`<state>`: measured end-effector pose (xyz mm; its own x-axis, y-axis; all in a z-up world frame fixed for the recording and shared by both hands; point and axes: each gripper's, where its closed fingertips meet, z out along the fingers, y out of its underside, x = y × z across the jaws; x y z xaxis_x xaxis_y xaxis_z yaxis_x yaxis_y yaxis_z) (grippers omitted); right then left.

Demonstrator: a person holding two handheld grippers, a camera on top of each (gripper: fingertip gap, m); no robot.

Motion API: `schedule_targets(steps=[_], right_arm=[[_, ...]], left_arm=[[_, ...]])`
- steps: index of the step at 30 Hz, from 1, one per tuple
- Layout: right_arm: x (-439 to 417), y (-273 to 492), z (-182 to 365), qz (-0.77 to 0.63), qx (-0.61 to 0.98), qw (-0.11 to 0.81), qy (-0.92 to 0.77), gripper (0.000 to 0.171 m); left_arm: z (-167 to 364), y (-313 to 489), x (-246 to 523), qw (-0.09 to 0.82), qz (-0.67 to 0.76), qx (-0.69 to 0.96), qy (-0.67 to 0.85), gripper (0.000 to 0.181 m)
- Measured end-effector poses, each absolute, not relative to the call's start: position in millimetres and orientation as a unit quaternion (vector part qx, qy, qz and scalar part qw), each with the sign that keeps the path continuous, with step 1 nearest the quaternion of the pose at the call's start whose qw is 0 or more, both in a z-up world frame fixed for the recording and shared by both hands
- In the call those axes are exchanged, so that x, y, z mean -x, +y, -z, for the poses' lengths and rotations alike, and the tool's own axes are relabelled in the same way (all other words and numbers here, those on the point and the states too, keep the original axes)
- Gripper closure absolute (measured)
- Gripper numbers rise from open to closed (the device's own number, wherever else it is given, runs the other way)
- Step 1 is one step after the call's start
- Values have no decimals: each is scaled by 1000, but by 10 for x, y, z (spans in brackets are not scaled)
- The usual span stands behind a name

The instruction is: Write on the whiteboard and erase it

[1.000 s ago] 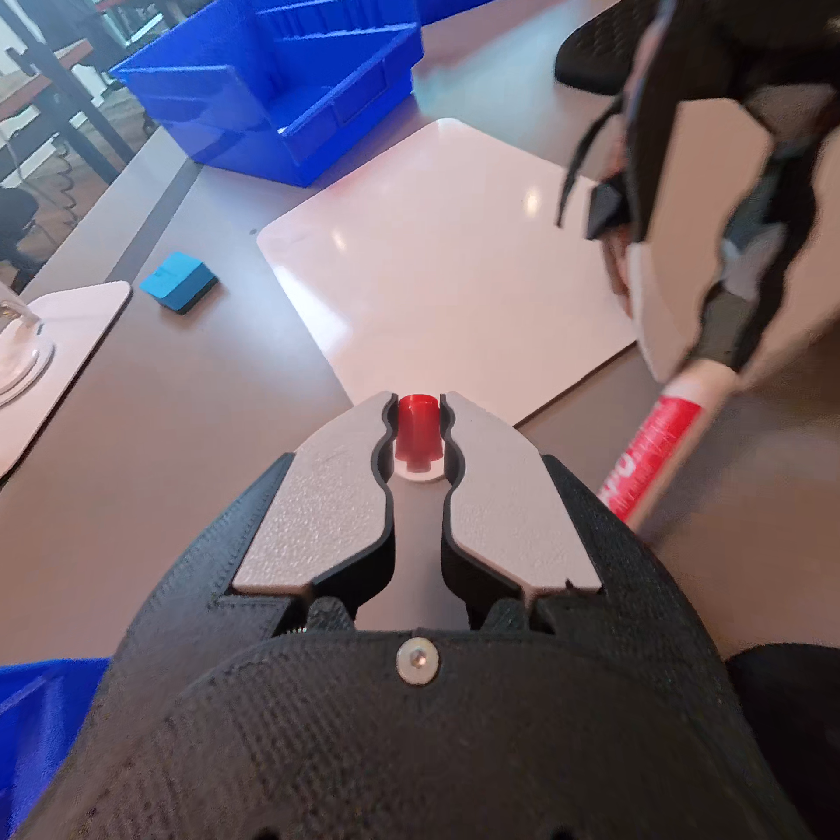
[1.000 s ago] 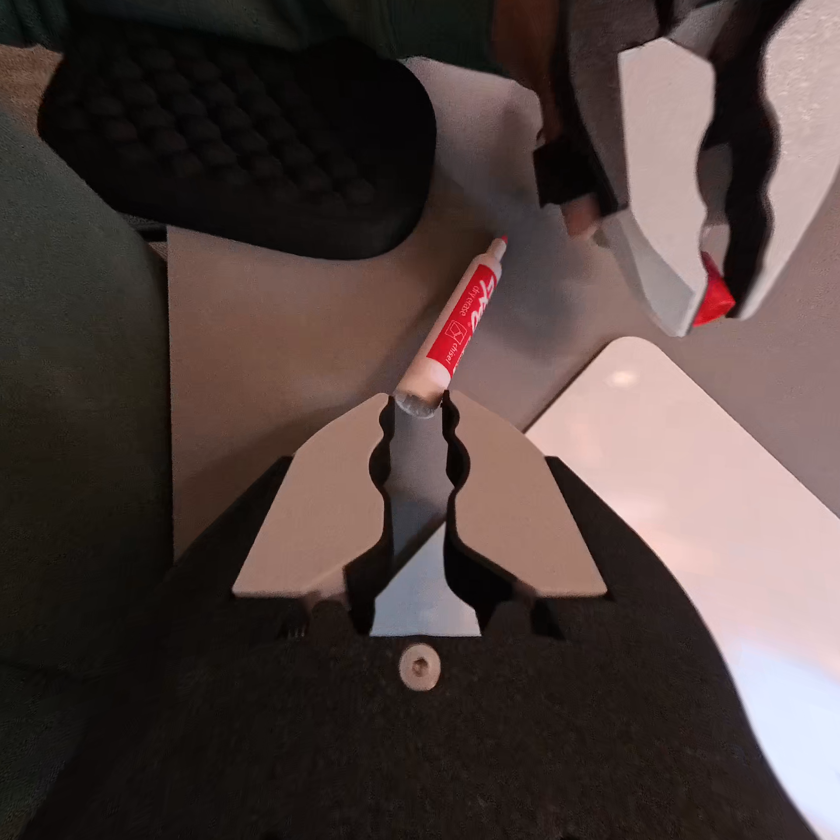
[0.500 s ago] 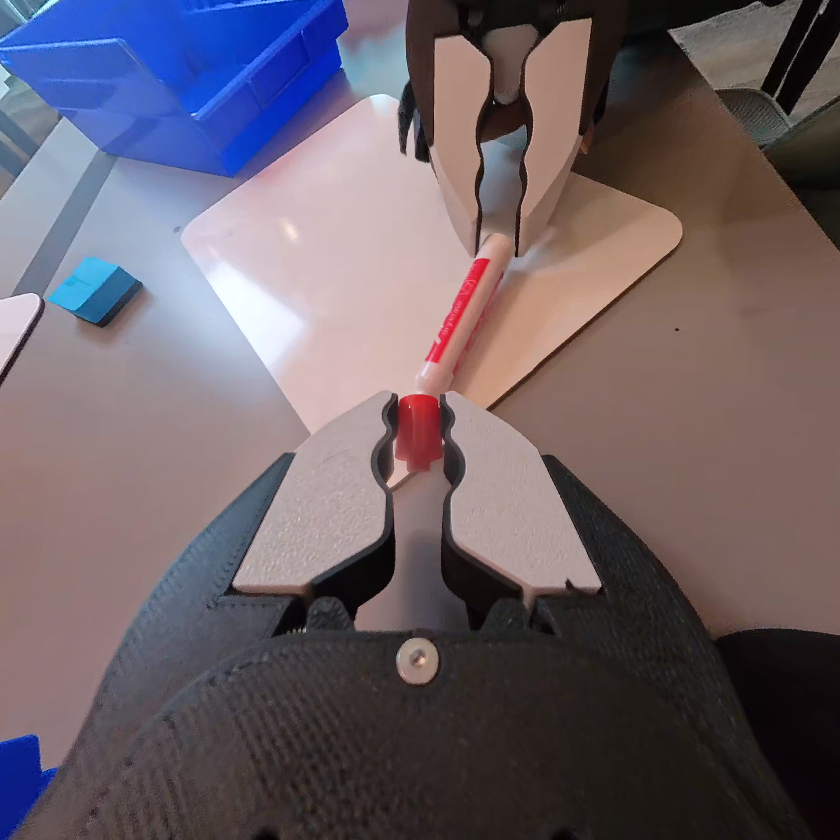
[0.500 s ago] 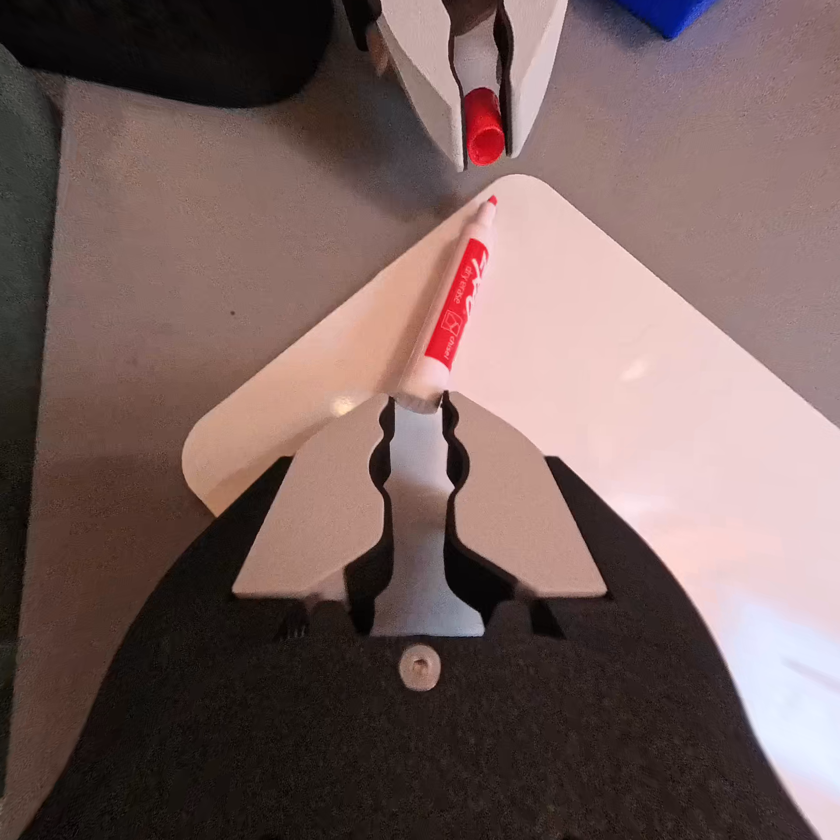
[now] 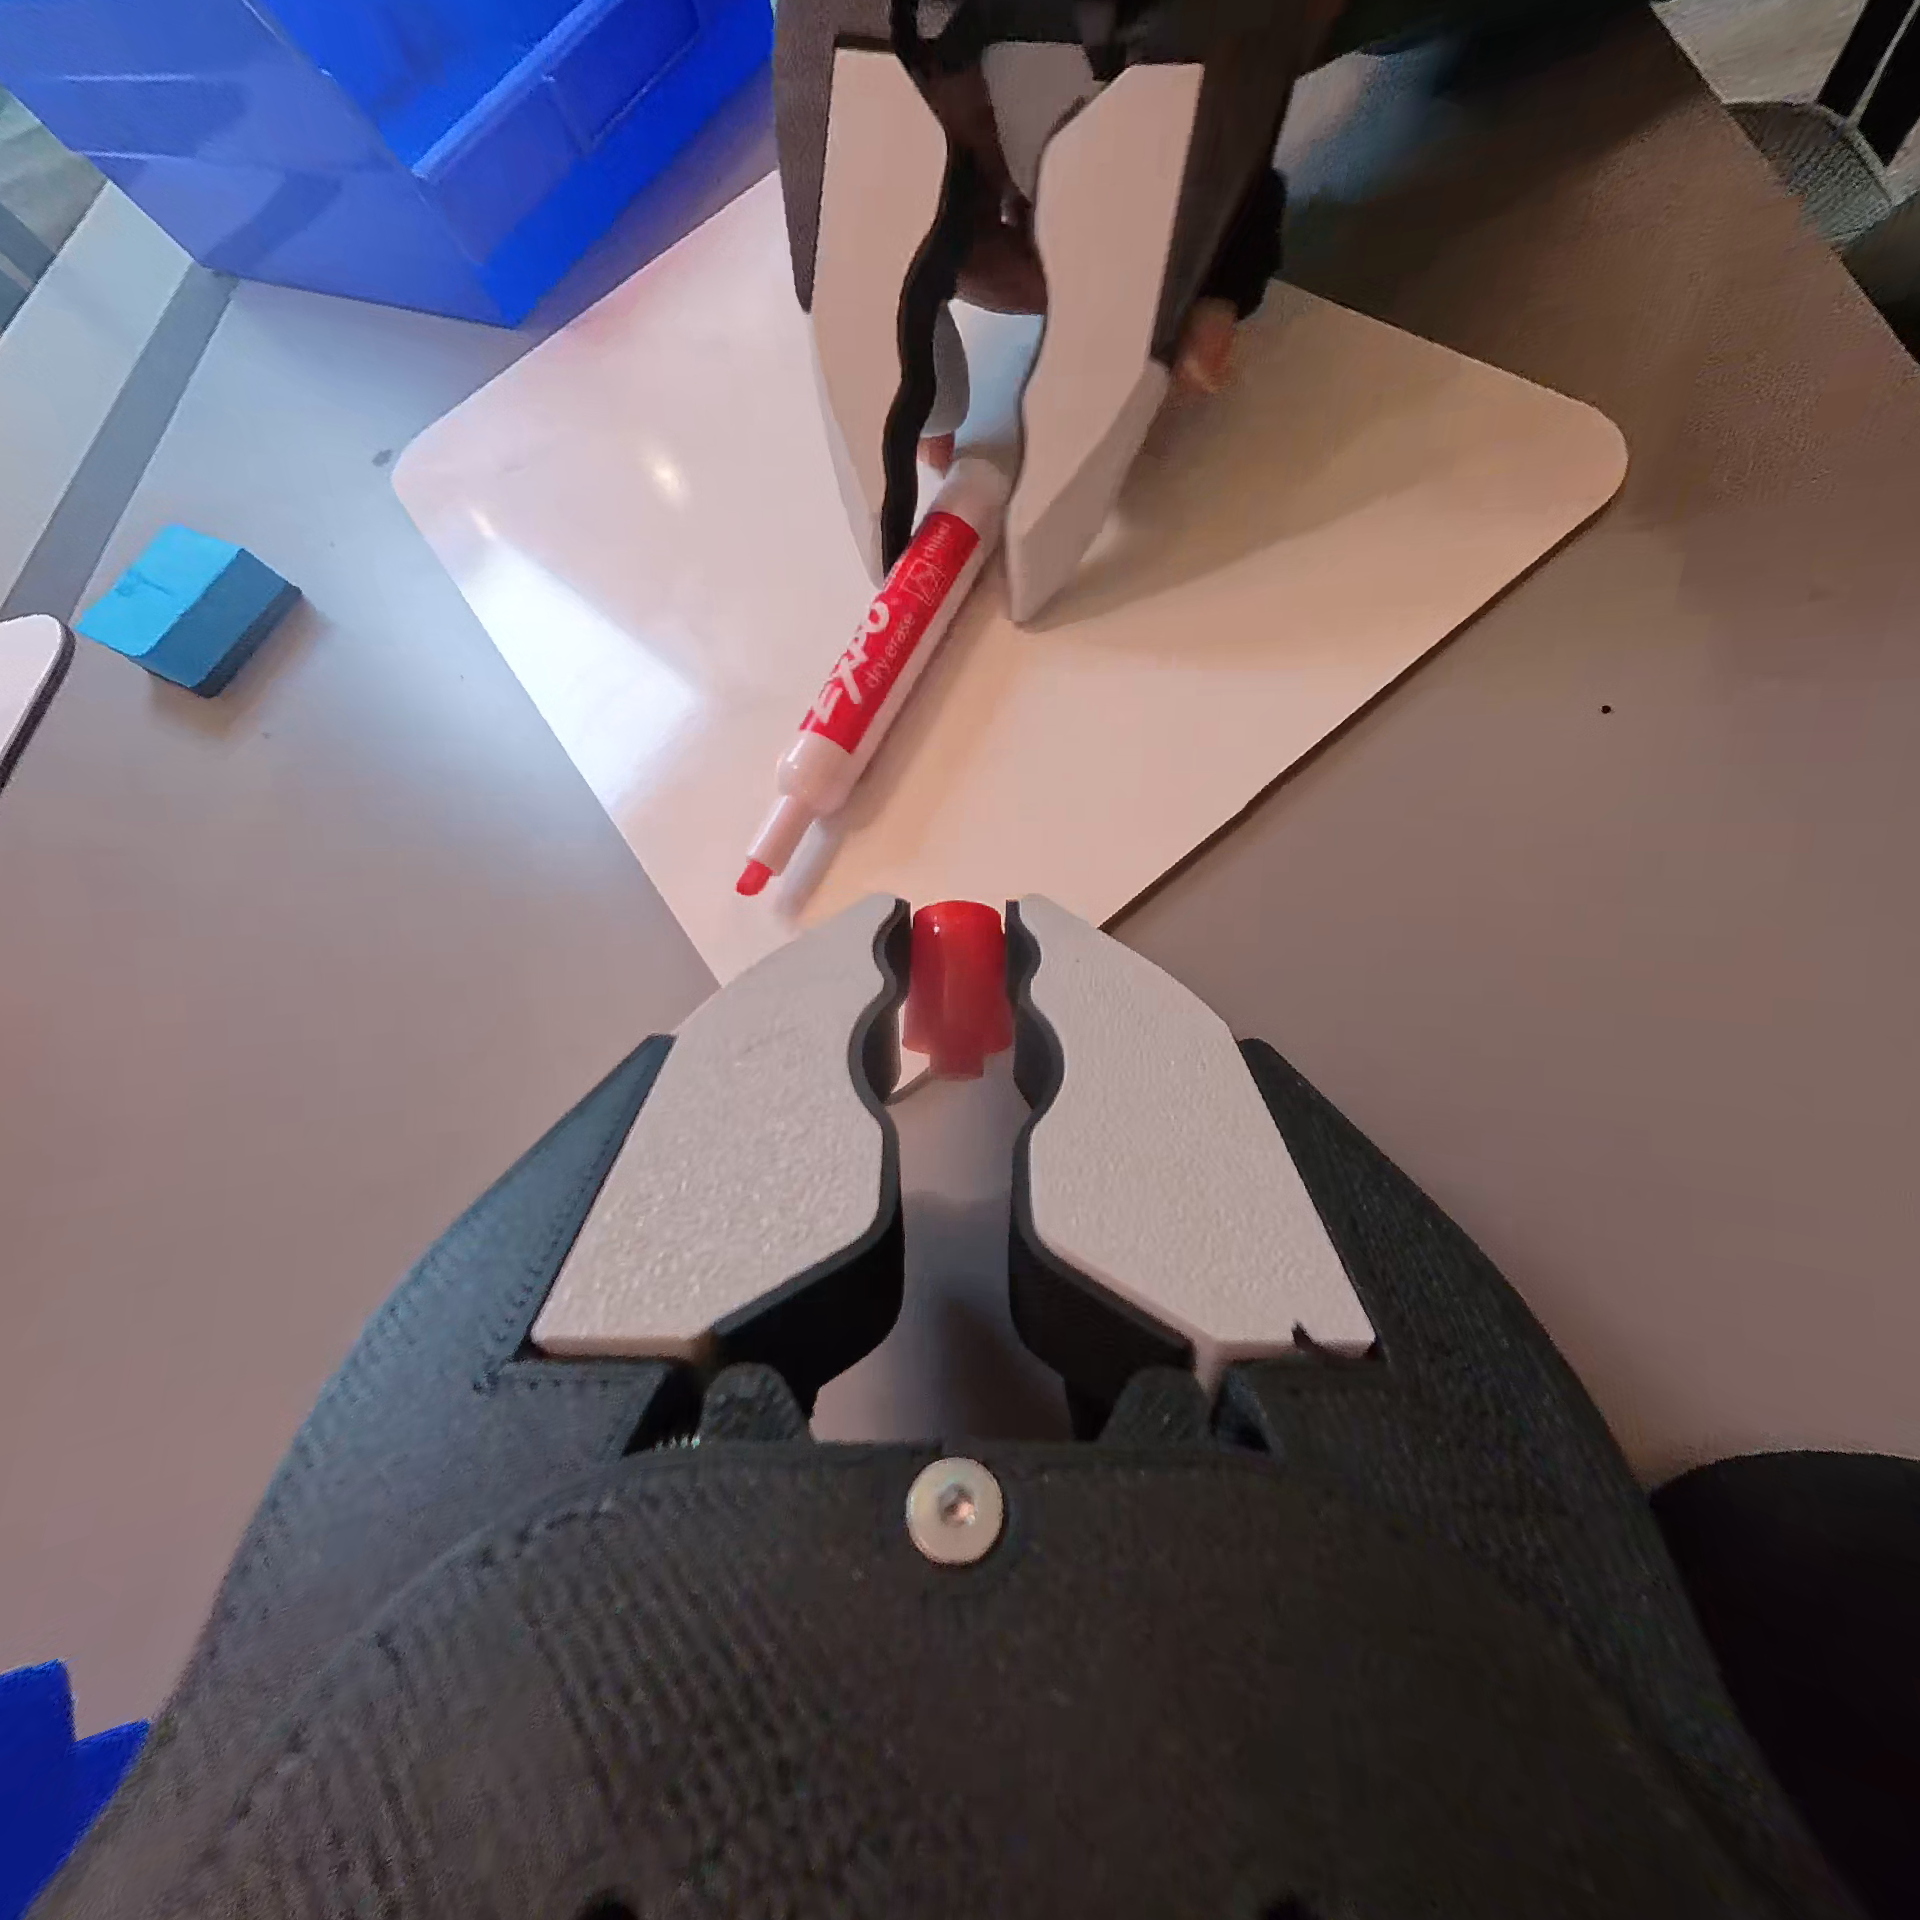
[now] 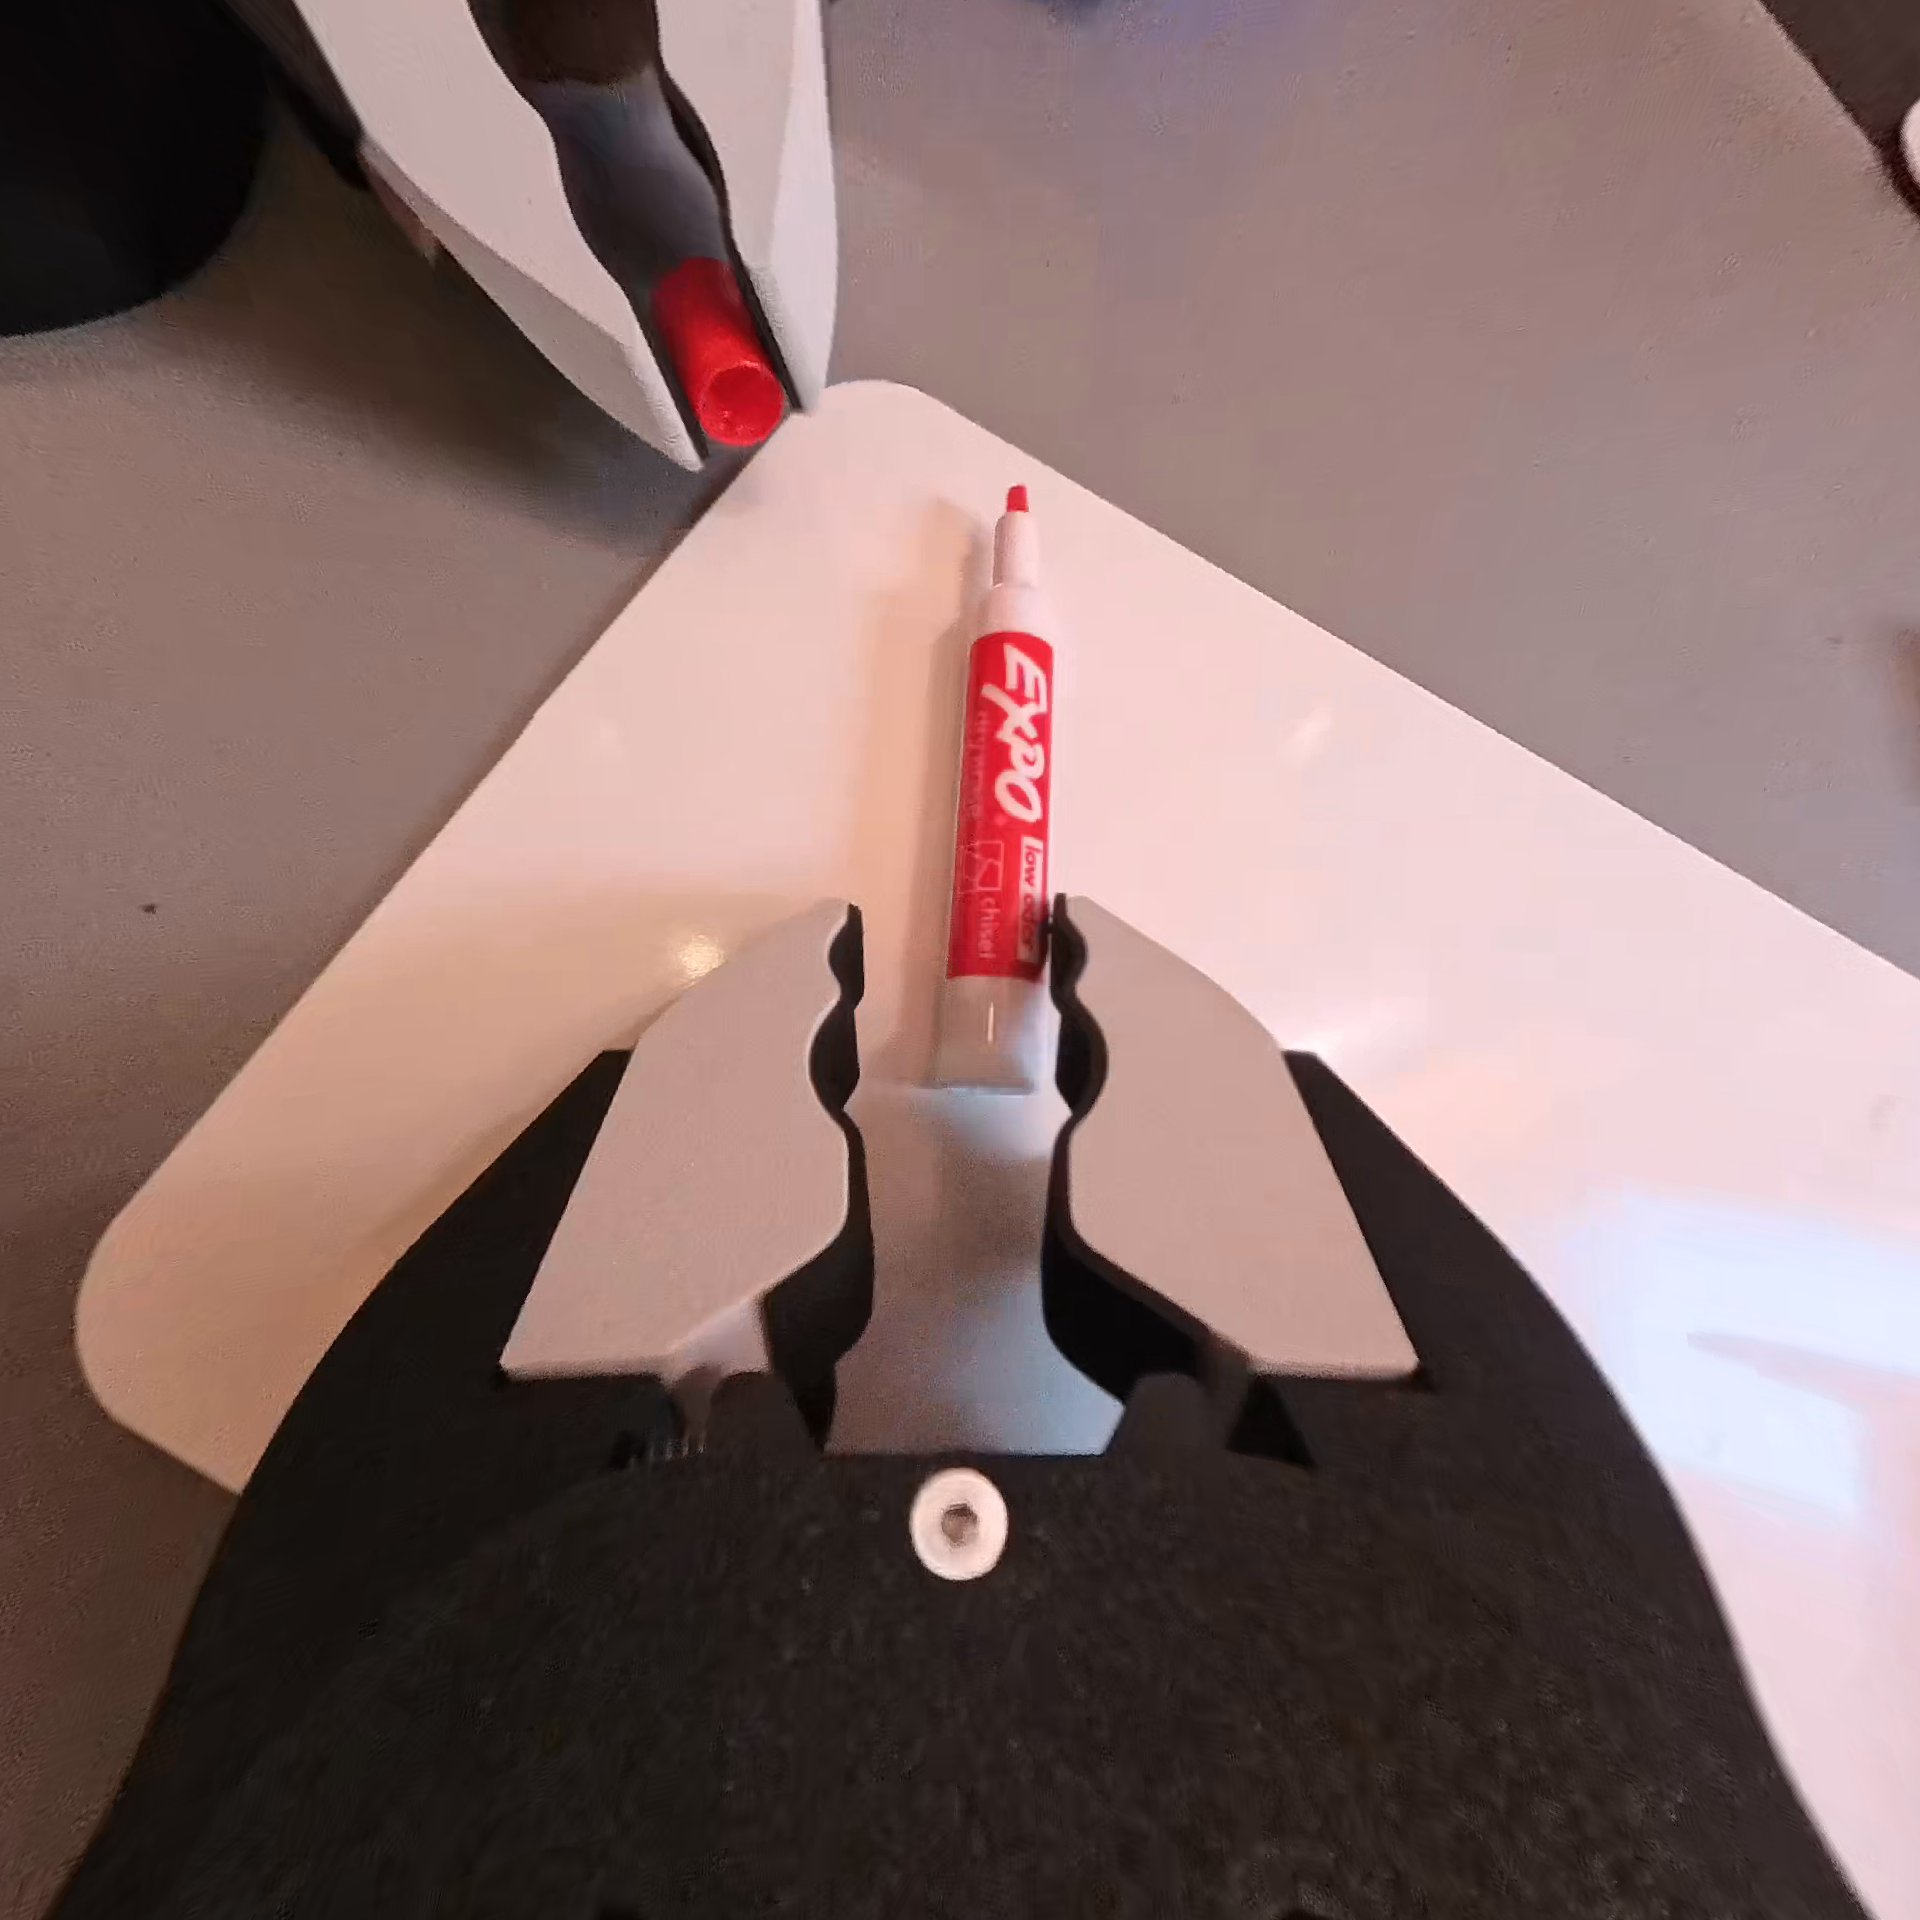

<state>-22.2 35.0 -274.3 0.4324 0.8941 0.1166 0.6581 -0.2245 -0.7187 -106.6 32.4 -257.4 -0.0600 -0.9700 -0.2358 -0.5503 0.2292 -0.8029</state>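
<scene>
My left gripper (image 5: 956, 914) is shut on a red marker cap (image 5: 954, 987) and holds it just above the near corner of the whiteboard (image 5: 1247, 623). The uncapped red-and-white marker (image 5: 883, 644) lies flat on the board with its red tip towards my left gripper. My right gripper (image 6: 956, 914) is open, with its fingers on either side of the marker's (image 6: 1003, 790) back end. There is a gap between the marker and the left pad. The right wrist view also shows the left gripper (image 6: 738, 416) with the cap (image 6: 727, 374) beyond the board's (image 6: 1351, 935) corner.
A blue eraser block (image 5: 187, 608) lies on the grey table to the left of the board. A blue bin (image 5: 416, 135) stands at the back left. The edge of another white board (image 5: 26, 675) shows at the far left.
My right gripper has opened, and the marker has left its grasp and now lies on the whiteboard. My left gripper still holds the cap.
</scene>
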Motion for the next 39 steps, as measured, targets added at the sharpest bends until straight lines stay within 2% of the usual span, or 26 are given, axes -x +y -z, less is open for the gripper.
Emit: schedule_targets(steps=[2,14,29,39], right_arm=[[198,415,2747,-144,765,360,-515,152],[162,195,2528,-177,711,357,-580,152],[429,44,2293,-225,664,362,-614,152],[618,78,1464,-364,592,478,-537,153]], left_arm=[[2554,340,1066,399,264,562,674,164],[2594,369,1057,400,246,567,677,164],[2385,159,958,425,294,518,681,164],[1679,86,968,468,498,487,544,165]])
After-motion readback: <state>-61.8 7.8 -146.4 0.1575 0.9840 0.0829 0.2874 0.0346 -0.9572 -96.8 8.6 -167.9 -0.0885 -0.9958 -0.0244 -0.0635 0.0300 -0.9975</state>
